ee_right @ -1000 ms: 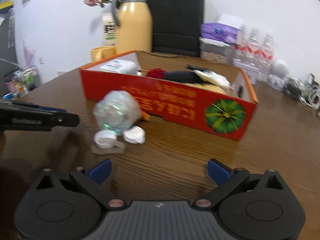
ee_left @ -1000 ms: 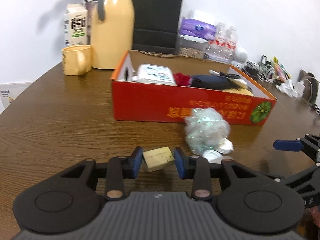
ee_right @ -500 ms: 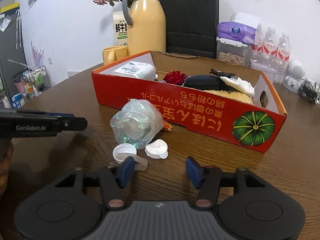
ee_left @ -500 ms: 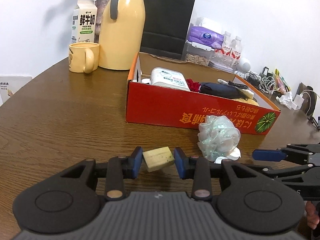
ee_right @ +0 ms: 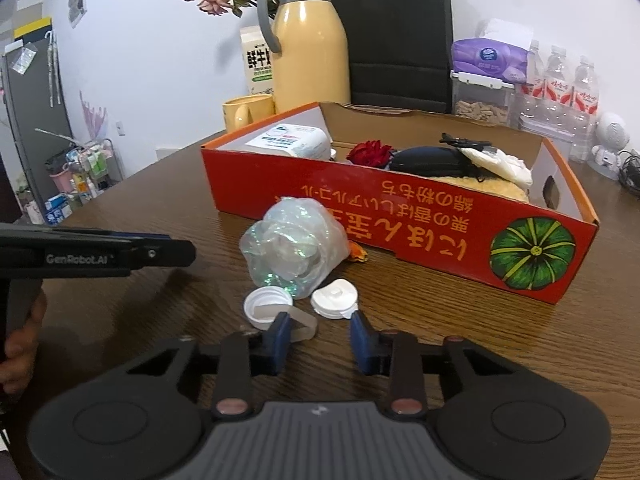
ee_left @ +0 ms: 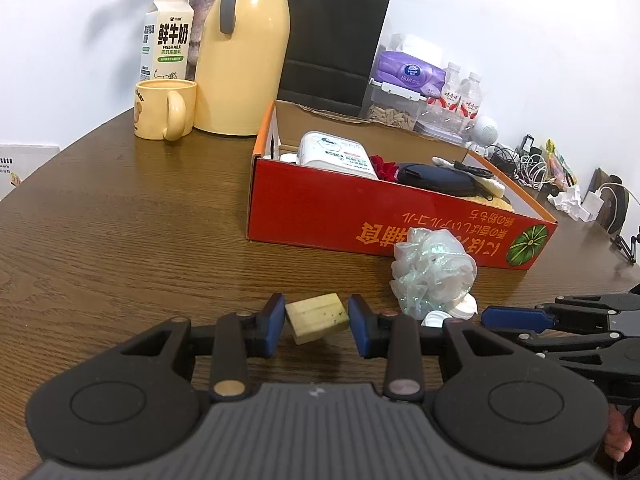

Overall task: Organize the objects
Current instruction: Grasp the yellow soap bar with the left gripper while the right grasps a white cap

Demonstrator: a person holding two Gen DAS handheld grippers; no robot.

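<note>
Yellow block (ee_left: pixel 317 317) sits clamped in the left claw (ee_left: pixel 317 325), lifted clear of the desk (ee_left: pixel 120 220), blue pads snug on both sides. Red box (ee_left: pixel 320 216) is ahead and to the right, already holding a wipes pack (ee_left: pixel 336 154), a dark pouch (ee_left: pixel 436 176) and a rose (ee_right: pixel 370 152)

Right claw (ee_right: pixel 318 334) has just been closing; jaws are now narrow but not touching, nothing gripped. It hangs low over the clear tab (ee_right: pixel 300 326) beside two white caps (ee_right: pixel 267 306), with the crumpled bag (ee_right: pixel 294 240) just behind them

Step in hand, as I read it: pick up the small loose bits for the box. To do it well:
- centre the jaws on one cap, not on the flat tab, which looks too thin to pinch
- come in lower so the pads meet the rim
- keep the left claw tight and clear of the right one (ee_left: pixel 516 316)
- drop the block over a free spot near the box wall, not on the pouch
</note>
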